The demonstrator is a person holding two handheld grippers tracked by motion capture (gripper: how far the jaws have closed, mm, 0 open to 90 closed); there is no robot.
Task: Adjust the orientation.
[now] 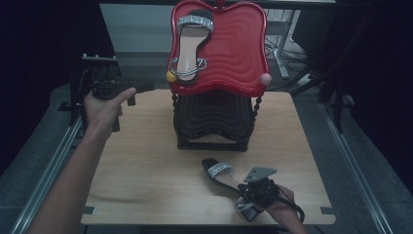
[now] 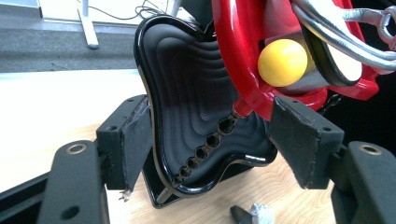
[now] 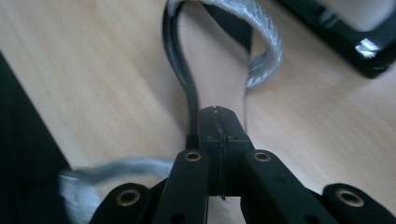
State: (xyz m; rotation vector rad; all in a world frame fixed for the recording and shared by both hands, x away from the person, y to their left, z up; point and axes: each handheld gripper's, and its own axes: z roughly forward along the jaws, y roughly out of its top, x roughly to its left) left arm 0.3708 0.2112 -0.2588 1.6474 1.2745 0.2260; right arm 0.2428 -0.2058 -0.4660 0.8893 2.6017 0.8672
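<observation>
A black sandal (image 1: 221,174) with a glittery silver strap lies on the near right of the tabletop (image 1: 146,165), its mate (image 1: 191,46) on the red tray (image 1: 238,44) of the two-tier stand. The right claw (image 3: 218,135) is pressed together on the sandal's sole edge around mid-length. The shoe looks light with a stiff sole; its strap is floppy, so the sole rim seems the surer hold. The left claw (image 2: 210,140) hangs spread, empty, beside the stand's black lower tray (image 2: 187,102).

Parted jaws before black tray (image 2: 187,93)

Wooden table (image 1: 146,165) on grey floor (image 1: 360,161).
</observation>
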